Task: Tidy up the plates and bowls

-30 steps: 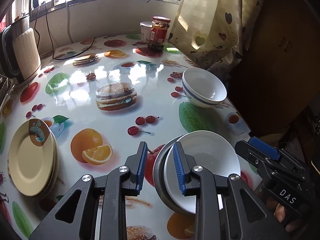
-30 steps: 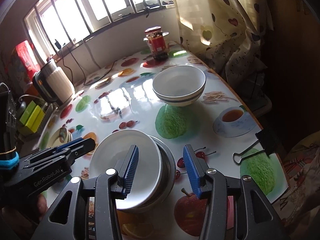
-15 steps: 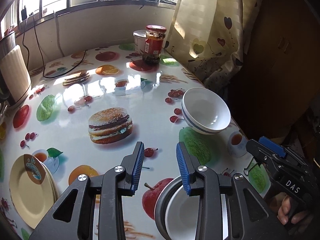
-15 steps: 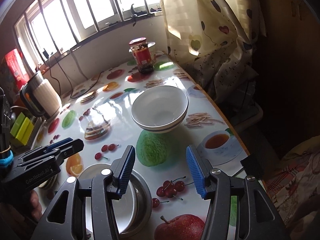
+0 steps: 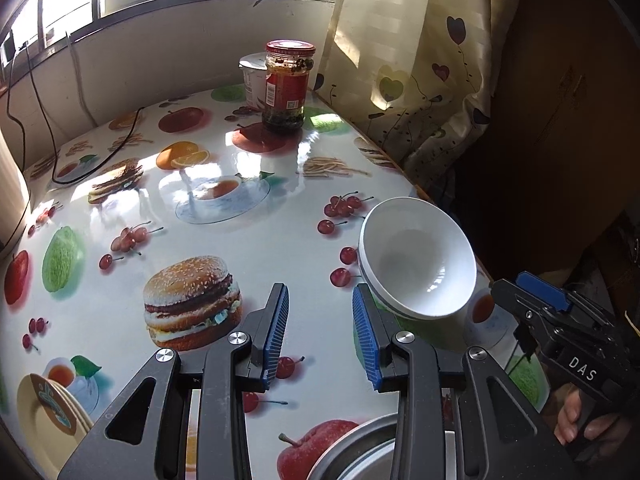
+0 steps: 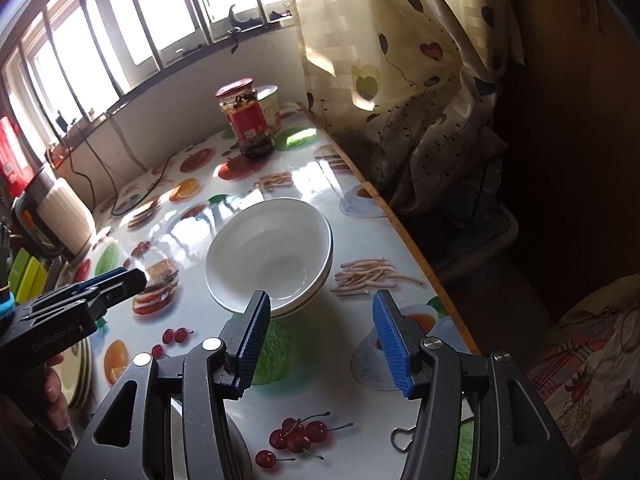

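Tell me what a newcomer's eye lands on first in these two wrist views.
First, the stacked white ceramic bowls, empty, sitting near the table's right edge just ahead of both open blue-padded grippers, left and right. Next, the glossy tablecloth printed with fruit and burgers, glaring with window light. Then the red-lidded glass jar standing at the far end beside the heart-patterned curtain.

Home kitchen, fruit-print table (image 5: 280, 216), jar (image 5: 289, 87), kettle (image 6: 64, 216), curtain (image 6: 400, 80)

Black left gripper (image 5: 320, 332) and right gripper (image 6: 320, 336), ribbed blue pads, silver screws, white lettering
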{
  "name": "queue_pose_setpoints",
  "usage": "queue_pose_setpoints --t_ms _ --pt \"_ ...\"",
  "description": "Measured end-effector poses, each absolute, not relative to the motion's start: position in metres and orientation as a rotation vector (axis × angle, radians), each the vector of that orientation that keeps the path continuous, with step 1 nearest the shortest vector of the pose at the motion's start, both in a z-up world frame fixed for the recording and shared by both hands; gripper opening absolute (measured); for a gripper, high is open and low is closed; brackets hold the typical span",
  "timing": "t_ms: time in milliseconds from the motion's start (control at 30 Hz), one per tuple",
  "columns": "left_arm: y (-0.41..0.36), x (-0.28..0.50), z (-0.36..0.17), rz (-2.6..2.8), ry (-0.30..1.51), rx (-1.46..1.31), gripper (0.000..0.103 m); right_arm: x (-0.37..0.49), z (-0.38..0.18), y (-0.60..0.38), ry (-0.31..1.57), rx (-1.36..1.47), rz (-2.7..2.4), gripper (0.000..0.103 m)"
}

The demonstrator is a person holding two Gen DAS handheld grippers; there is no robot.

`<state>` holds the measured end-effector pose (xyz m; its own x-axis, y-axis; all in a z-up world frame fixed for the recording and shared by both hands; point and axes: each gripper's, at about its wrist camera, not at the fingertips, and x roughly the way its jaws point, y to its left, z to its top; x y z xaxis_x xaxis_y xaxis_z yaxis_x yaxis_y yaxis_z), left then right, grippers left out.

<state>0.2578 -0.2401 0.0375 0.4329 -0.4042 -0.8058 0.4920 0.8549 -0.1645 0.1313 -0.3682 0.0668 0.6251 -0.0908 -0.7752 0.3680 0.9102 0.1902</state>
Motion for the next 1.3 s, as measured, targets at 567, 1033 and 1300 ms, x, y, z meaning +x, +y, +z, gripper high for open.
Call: queue_pose_setpoints --t_ms 567,1033,1300 --pt "-0.277 0.285 0.019 -0.582 1.053 0.127 0.035 0.173 0.044 -0.384 0.912 0.338 -0.259 0.054" --pt "-0.284 0.289 0.013 -0.585 1.068 0.155 0.035 0.187 0.035 -0.383 0.934 0.322 -0.249 0.052" --pt "-0.288 0.293 0.011 -0.582 1.075 0.166 0.035 0.191 0.03 -0.386 0.946 0.321 -0.258 0.047"
